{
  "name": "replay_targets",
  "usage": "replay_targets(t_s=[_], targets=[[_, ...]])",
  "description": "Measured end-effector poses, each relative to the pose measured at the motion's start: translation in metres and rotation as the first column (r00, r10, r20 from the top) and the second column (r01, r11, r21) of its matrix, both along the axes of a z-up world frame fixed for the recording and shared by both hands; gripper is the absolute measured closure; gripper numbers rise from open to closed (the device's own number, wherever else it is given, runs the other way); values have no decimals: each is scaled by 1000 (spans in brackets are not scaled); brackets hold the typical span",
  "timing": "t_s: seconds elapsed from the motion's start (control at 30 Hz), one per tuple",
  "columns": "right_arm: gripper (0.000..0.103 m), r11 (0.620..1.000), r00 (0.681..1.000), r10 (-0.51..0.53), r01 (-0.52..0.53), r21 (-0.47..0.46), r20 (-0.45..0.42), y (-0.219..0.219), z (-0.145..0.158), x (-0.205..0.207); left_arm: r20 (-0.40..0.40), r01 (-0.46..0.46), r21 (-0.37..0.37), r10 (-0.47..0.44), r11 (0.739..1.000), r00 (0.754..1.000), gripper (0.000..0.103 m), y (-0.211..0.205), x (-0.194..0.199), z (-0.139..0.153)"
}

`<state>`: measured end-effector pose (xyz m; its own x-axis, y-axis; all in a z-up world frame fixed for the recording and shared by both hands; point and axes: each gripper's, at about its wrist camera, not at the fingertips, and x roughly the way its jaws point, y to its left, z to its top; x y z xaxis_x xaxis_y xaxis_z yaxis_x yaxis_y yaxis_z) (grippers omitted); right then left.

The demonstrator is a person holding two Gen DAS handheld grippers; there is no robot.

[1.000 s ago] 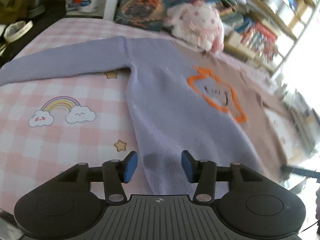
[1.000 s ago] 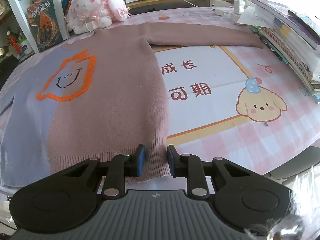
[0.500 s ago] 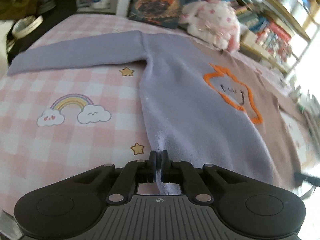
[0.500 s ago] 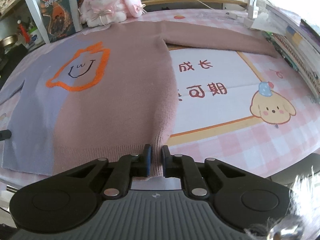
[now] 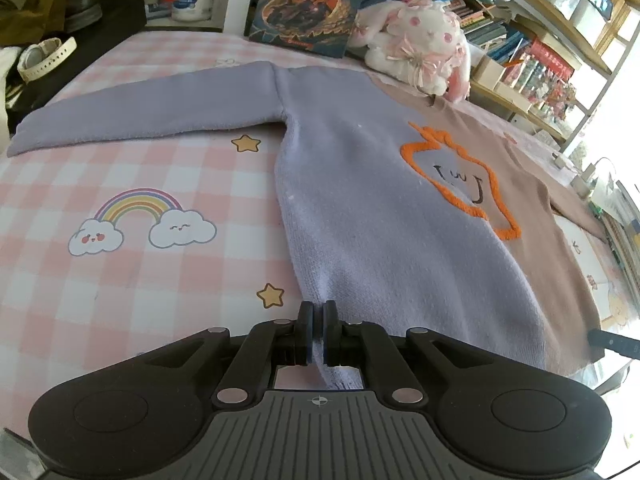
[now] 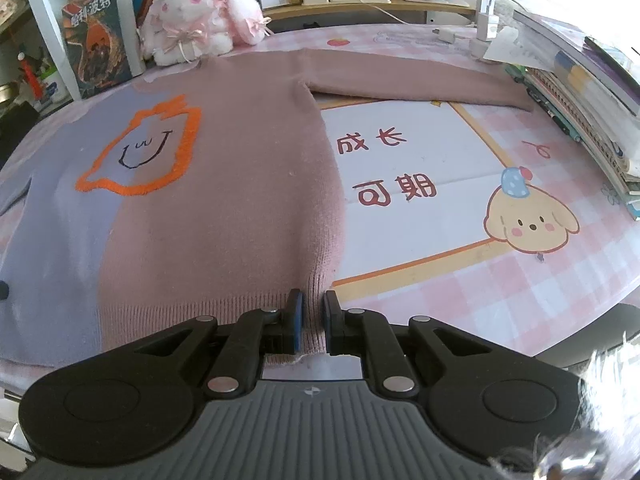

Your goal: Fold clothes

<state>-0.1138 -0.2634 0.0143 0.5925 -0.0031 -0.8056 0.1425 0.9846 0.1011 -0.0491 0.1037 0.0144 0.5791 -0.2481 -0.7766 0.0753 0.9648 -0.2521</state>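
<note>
Table (image 5: 132,288): the largest item I log, covered in a pink-and-white check cloth printed with a rainbow, stars, a puppy and a white panel of red characters.

Sweater (image 5: 372,216): spread flat on the table, front up, hem toward me. Half lilac, half dusty pink (image 6: 224,216), with an orange-outlined smiling star on the chest. The lilac sleeve (image 5: 152,108) lies straight out to my left; the pink sleeve (image 6: 420,80) lies straight out to my right, its cuff just beside the stacked books.

Stack of books (image 6: 592,92): along the table's right edge, spines toward the sweater.

Standing book (image 5: 308,4): upright at the far edge, beyond the lilac shoulder.

Plush rabbit (image 5: 420,44): white with pink ribbons, sitting at the far edge just beyond the sweater's collar.

Left gripper (image 5: 316,334): my fingers are pinched tight on the lilac corner of the hem, a ridge of knit drawn up between them.

Right gripper (image 6: 312,324): fingers close together, with the ribbed pink hem corner between them; a narrow gap stays visible, so I think they grip the knit but cannot be certain of firm contact.
</note>
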Motion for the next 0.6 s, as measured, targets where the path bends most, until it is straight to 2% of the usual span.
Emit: replay_targets(t_s=[0.13, 0.23, 0.4, 0.43, 0.5, 0.6], targets=[[91, 1000, 1000, -10, 10, -8, -3, 2, 0, 0, 40, 11, 29, -12, 1000, 999, 96, -4, -5, 8], [85, 999, 999, -41, 41, -21, 17, 3, 6, -2, 97, 23, 48, -28, 999, 995, 94, -9, -11, 20], [54, 996, 993, -82, 85, -26, 88, 13, 30, -13, 152, 39, 59, -48, 997, 987, 81, -17, -19, 35], [50, 996, 992, -78, 82, -37, 100, 18, 34, -16, 163, 42, 62, -52, 997, 985, 73, -19, -20, 38], [27, 995, 990, -68, 76, -66, 125, 28, 43, -21, 182, 36, 63, -47, 997, 982, 50, -20, -24, 43], [17, 992, 985, -59, 76, -102, 163, 39, 52, -26, 201, -2, 60, -10, 998, 980, 31, -22, -32, 46]])
